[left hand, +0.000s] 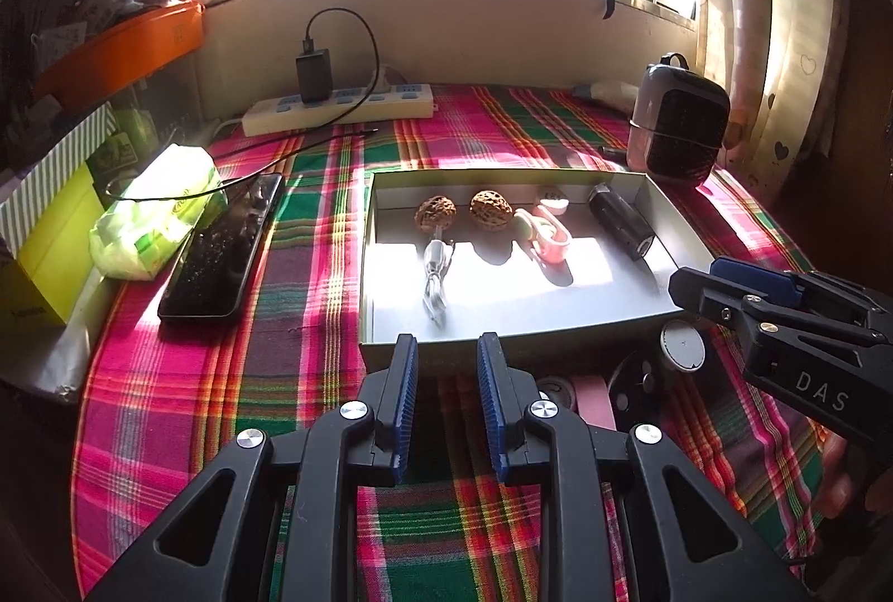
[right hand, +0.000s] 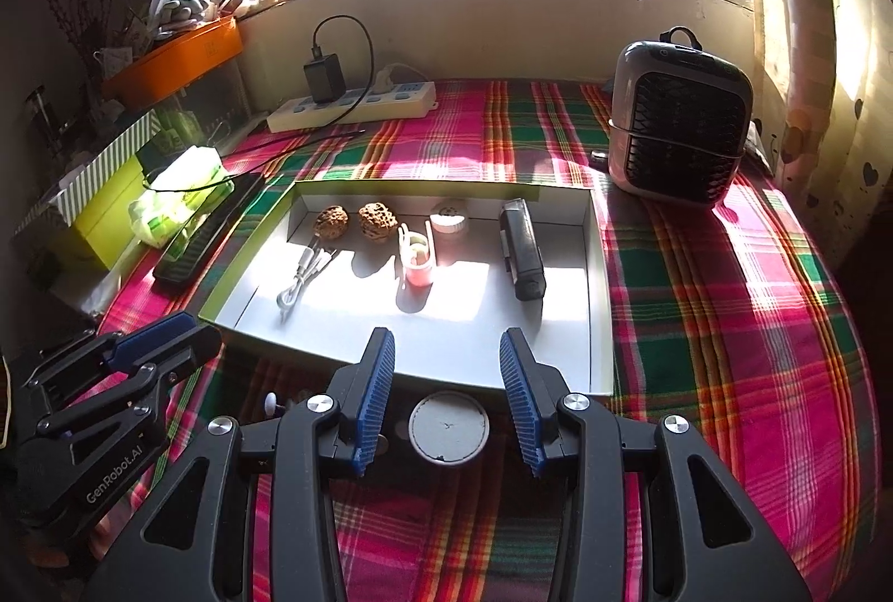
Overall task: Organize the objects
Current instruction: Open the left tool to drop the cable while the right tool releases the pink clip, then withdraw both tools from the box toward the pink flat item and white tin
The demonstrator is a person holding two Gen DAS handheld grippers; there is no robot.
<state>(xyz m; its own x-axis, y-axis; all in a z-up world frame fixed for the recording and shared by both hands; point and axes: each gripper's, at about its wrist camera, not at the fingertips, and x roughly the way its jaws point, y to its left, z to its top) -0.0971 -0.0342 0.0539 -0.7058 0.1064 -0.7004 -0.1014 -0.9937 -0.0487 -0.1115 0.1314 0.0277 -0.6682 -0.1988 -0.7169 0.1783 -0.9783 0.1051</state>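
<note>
My right gripper (right hand: 446, 401) hung wide open and empty over a round white disc (right hand: 448, 428) lying on the plaid cloth (right hand: 725, 323), just before the white tray (right hand: 600, 278); I judged a level, centred descent best. The left gripper (left hand: 446, 401), parted and empty, waited beside it. Beyond, the tray held two walnuts (right hand: 354, 218), a cable (right hand: 301, 275), perhaps a pink clip (right hand: 416, 259), and a black cylinder (right hand: 522, 247).

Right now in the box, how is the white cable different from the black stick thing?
The white cable is thin, bendy and bundled in a loop; the black stick thing is thick, stiff and straight. The cable lies near the tray's left side, by the walnuts; the black one lies near the right wall. Both lie flat inside the white tray, and neither gripper touches them.
</note>
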